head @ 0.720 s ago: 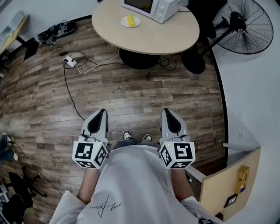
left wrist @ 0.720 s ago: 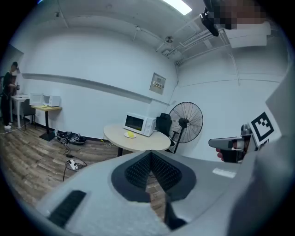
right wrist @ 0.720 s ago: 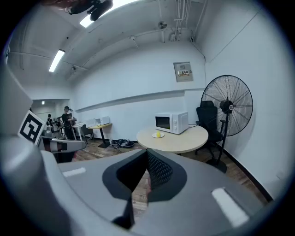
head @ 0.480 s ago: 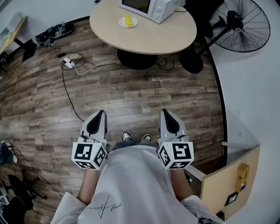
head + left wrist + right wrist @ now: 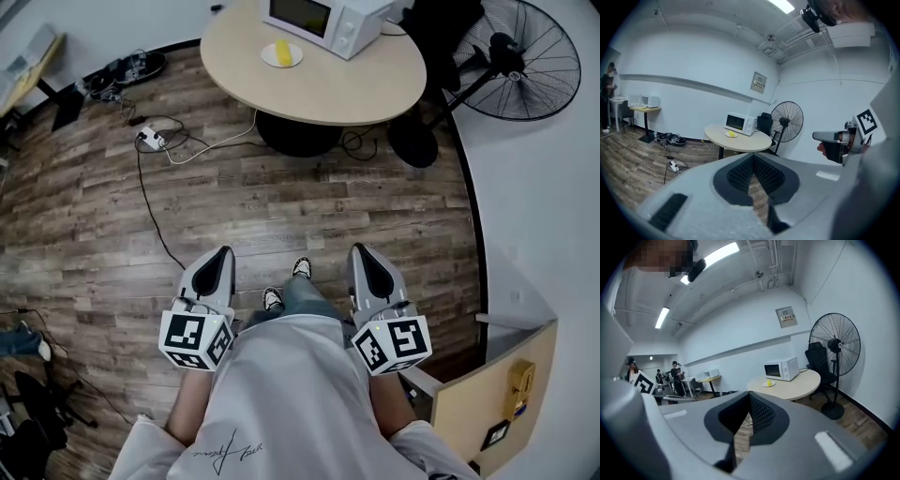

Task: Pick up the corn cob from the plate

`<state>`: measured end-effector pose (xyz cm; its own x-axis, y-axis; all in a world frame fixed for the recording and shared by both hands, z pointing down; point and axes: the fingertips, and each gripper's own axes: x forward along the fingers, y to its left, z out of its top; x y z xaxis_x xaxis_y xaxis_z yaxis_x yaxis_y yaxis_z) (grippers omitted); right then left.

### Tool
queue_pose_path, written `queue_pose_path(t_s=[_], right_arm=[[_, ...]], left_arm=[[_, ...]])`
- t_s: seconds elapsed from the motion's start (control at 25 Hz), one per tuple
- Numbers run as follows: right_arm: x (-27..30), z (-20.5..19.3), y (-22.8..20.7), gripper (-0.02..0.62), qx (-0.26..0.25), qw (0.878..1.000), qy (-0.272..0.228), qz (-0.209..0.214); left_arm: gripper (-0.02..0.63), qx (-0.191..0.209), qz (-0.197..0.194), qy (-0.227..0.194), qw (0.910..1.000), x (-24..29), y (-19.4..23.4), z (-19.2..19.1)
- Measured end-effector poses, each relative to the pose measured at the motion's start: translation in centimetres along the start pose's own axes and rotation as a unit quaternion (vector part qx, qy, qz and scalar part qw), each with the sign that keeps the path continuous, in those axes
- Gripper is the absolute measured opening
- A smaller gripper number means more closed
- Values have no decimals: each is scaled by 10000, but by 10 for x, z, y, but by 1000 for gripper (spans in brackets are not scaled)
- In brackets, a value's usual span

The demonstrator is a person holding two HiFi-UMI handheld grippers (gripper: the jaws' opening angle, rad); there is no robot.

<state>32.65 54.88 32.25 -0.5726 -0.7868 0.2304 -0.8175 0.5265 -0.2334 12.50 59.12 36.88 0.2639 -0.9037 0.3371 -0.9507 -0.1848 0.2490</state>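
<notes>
A yellow corn cob (image 5: 282, 51) lies on a small white plate (image 5: 271, 59) on the round beige table (image 5: 319, 84), far ahead of both grippers. The cob (image 5: 731, 134) looks small in the left gripper view, and the corn cob (image 5: 768, 383) also shows in the right gripper view, beside the microwave. My left gripper (image 5: 223, 253) and right gripper (image 5: 361, 249) are held side by side at waist height over the wooden floor, pointing toward the table. Both are shut with nothing in them. The left gripper (image 5: 752, 157) and right gripper (image 5: 750, 396) jaws meet at their tips.
A white microwave (image 5: 323, 19) stands on the table behind the plate. A black standing fan (image 5: 525, 56) and a dark chair (image 5: 441, 37) are to the right of the table. A power strip with cables (image 5: 150, 139) lies on the floor at left. People stand far off (image 5: 675, 371).
The person has taken a step toward the table, with one foot now ahead of the other. Both grippers stay shut and sit slightly lower in the head view.
</notes>
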Motion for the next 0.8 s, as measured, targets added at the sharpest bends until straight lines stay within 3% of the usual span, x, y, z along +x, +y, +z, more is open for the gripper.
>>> queue_pose_path(t_s=[0.32,0.8], right_arm=[[35,-4,-6,9,-61,9999,119,-48],[143,15,-21,9,33,9992,327,206]], left_arm=[[-9,-41,104,-78,9999,19,16,14],[-9,36,264,65,9996,90,66,51]])
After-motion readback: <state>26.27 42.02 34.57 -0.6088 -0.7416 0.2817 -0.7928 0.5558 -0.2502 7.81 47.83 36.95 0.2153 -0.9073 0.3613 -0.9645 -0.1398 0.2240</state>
